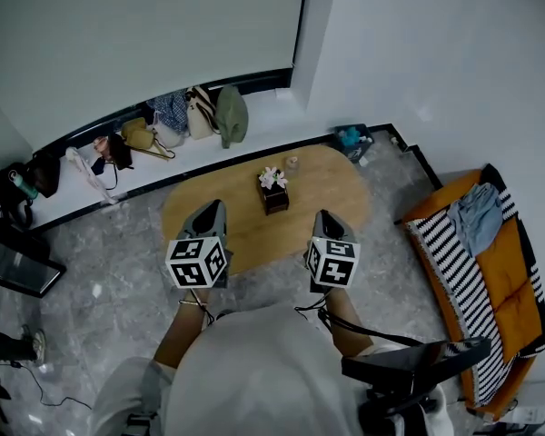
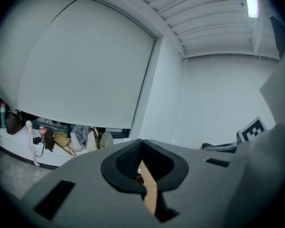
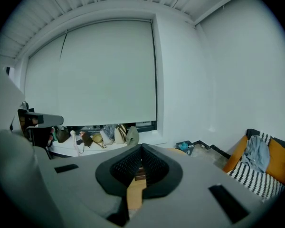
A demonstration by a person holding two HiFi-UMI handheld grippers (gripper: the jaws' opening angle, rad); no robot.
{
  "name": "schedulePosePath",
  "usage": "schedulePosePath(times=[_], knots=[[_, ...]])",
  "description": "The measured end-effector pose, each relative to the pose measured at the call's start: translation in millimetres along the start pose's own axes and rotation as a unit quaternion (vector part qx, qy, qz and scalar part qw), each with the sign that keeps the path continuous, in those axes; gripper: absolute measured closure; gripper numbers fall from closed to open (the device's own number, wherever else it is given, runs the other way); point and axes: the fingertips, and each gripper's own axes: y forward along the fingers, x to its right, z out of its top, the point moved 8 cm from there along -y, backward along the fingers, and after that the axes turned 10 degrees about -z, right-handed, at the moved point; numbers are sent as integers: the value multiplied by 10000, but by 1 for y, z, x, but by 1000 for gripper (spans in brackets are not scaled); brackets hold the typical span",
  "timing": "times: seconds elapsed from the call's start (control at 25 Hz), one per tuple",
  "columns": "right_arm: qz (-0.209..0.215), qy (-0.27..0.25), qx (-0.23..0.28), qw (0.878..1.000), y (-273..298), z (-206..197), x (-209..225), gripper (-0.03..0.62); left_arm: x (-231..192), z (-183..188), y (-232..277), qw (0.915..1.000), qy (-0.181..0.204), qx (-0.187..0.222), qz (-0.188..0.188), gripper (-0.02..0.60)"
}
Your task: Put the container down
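A small dark box-shaped container [image 1: 274, 195] with pale flowers in it stands on the oval wooden table [image 1: 341, 189]; a small tan object [image 1: 292, 163] sits just behind it. My left gripper [image 1: 214, 211] is held over the table's near left edge and my right gripper [image 1: 326, 217] over its near right edge, both short of the container and apart from it. The left gripper [image 2: 142, 142] has its jaw tips met with nothing between them. The right gripper [image 3: 141, 147] is likewise shut and empty. A sliver of the container [image 3: 139, 175] shows through the gap behind the right gripper's tips.
Several bags [image 1: 191, 112] lie along the white window ledge beyond the table. An orange sofa with a striped blanket [image 1: 477, 271] stands at the right, a blue item [image 1: 352, 138] on the floor by the far corner, dark gear [image 1: 14, 262] at the left.
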Motion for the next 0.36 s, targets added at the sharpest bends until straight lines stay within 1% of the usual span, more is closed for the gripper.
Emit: schedulePosePath(times=[0.36], knots=[[-33, -29, -99, 9999, 7, -7, -8, 571, -12, -5, 6, 10000, -47, -71, -21, 574]])
